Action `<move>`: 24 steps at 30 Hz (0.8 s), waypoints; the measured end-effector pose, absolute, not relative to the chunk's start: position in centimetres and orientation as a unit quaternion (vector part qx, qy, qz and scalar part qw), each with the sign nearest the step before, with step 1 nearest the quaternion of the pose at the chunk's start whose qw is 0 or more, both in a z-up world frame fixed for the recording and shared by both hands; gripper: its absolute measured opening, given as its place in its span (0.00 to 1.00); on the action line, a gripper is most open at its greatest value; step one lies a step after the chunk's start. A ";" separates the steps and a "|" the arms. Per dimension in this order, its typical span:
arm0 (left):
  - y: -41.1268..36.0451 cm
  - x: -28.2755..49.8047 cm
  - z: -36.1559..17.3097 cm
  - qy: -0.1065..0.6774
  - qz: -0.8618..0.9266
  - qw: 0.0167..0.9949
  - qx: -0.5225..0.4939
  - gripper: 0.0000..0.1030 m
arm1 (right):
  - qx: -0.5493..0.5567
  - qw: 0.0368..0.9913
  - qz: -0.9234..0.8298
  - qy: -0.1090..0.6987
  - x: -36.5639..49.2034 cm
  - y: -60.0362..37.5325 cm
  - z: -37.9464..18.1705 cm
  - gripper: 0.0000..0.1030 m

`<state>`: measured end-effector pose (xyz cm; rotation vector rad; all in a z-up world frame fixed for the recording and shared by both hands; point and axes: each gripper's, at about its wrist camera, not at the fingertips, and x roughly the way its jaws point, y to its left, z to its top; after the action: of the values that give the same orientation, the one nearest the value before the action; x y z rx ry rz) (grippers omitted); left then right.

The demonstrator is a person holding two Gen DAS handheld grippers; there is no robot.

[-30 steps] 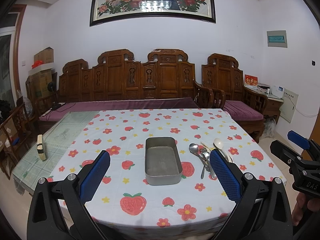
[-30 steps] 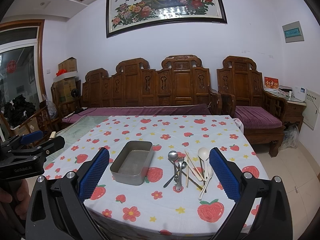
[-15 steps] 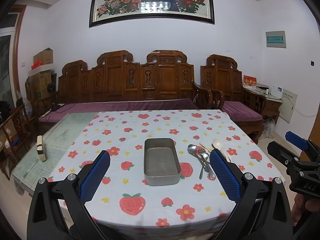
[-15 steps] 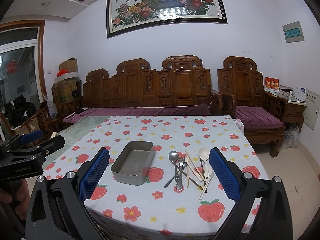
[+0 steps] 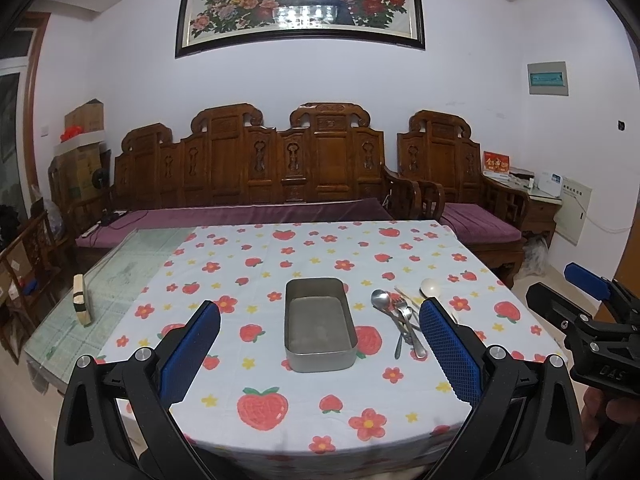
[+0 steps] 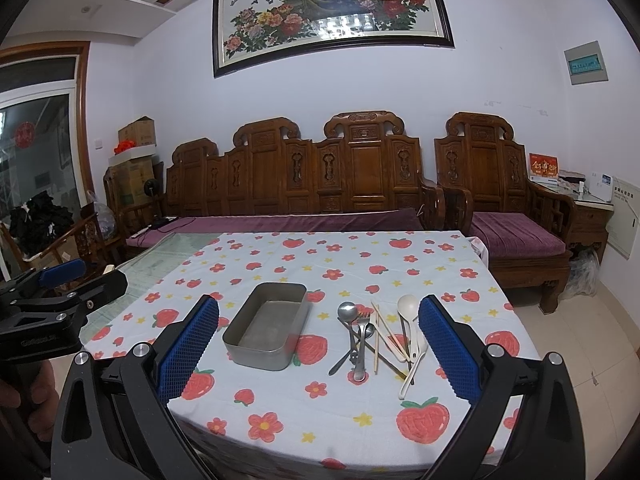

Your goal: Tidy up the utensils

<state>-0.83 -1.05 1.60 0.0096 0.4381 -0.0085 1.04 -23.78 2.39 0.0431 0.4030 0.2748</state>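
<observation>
Hanging over the near edge of the strawberry tablecloth, the left gripper has its blue pads wide apart. Ahead sits the grey metal box (nothing inside), then the spoons, fork and chopsticks pile. The right gripper gapes wide too.

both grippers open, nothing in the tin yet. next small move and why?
Probably bring the right gripper down toward the pile of utensils. They lie crossed on the tablecloth beside the empty tin, on its right and nearer that gripper. The left gripper holds nothing and faces the tin.
</observation>
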 end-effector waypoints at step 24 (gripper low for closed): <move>-0.8 0.9 -0.4 0.238 -0.014 0.971 0.013 0.94 | 0.025 0.967 0.139 0.213 2.3 -24.8 1.8 0.98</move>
<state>0.89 -0.79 -0.43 0.0255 0.4808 -0.0278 2.32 -24.80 1.78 0.0498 0.4318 0.2812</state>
